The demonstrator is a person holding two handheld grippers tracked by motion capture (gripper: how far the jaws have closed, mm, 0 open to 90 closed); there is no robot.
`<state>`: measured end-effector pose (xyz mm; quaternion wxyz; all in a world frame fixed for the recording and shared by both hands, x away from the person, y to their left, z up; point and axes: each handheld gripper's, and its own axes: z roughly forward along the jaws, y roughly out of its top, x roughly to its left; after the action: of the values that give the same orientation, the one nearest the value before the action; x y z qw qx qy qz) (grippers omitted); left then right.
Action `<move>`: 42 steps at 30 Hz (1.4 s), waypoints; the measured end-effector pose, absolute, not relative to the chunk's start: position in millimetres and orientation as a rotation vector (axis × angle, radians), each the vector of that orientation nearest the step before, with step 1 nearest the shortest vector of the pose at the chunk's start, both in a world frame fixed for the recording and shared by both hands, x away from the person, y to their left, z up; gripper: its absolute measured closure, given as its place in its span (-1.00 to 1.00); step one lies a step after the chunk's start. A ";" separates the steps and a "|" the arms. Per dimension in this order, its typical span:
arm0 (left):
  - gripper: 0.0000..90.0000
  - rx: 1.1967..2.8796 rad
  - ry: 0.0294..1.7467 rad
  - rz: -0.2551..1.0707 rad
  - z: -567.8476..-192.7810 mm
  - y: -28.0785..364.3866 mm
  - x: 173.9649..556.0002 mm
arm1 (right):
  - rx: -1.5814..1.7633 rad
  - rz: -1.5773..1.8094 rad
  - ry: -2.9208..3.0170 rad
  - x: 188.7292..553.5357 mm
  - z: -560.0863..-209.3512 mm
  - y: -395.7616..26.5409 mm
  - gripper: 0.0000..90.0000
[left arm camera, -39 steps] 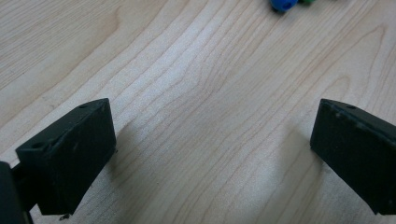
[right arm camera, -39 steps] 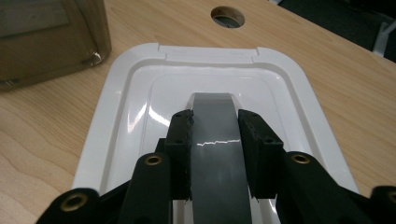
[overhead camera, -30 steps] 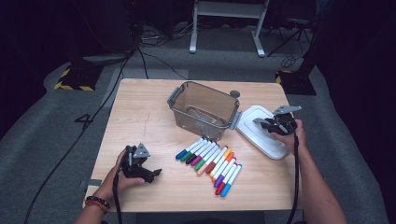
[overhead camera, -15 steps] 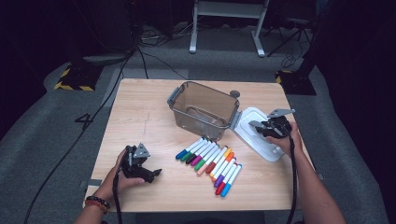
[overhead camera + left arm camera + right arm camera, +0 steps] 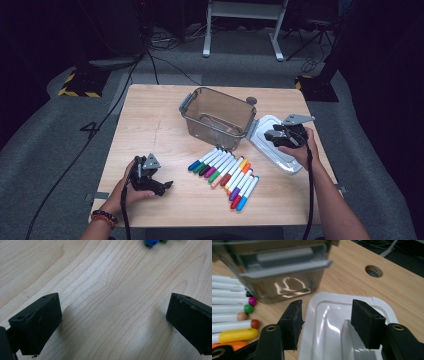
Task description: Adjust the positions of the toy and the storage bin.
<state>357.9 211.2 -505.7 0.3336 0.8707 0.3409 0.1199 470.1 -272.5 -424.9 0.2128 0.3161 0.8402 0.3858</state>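
A wooden table [image 5: 155, 125] stands on grey carpet. In the high view, the right gripper [image 5: 278, 136] hovers over the white lid [image 5: 274, 150], just right of the clear bin [image 5: 216, 116]; markers [image 5: 225, 175] lie in front. The left gripper [image 5: 113, 322], in its own view, rests released over bare wood. In the right gripper view, the jaws have just been opening, nothing between them, above the lid [image 5: 332, 322]. Lifting clear before reaching for the markers should avoid dragging it.

Left gripper [image 5: 161, 186] low at near left, fingers [image 5: 37, 322] wide apart, nothing between; right gripper [image 5: 272, 135] at right, raised, apparently angled down, fingers [image 5: 293, 322] just been opening, nothing clamped.
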 end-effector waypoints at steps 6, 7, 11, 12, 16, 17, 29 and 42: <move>-0.99 2.273 0.892 0.314 -505.7 211.2 357.7 | 0.809 1.136 2.345 460.6 -417.3 -249.0 -0.23; -0.99 2.273 0.891 0.314 -505.7 211.2 357.8 | 0.803 1.148 2.346 459.5 -416.2 -245.8 -0.26; -0.99 2.275 0.892 0.321 -505.5 211.4 357.6 | 0.795 1.174 2.345 456.6 -412.7 -236.3 -0.32; -0.99 2.275 0.892 0.323 -505.5 211.4 357.4 | 0.796 1.176 2.346 456.5 -412.3 -235.3 -0.33; -0.99 2.271 0.894 0.320 -505.7 211.3 357.2 | 0.790 1.170 2.369 455.1 -413.9 -229.4 -0.34; -0.99 2.271 0.894 0.319 -505.7 211.3 357.2 | 0.782 1.164 2.378 454.3 -414.5 -227.3 -0.34; -0.99 2.270 0.896 0.318 -505.8 211.3 357.0 | 0.849 1.116 2.368 459.8 -420.4 -225.8 -0.29; -0.99 2.270 0.896 0.318 -505.8 211.3 357.0 | 0.865 1.151 2.342 463.2 -414.1 -224.5 -0.21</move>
<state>357.0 211.3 -505.8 0.3339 0.8694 0.3432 0.1217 463.2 -224.5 -414.1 0.1950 0.3087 0.8355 0.4106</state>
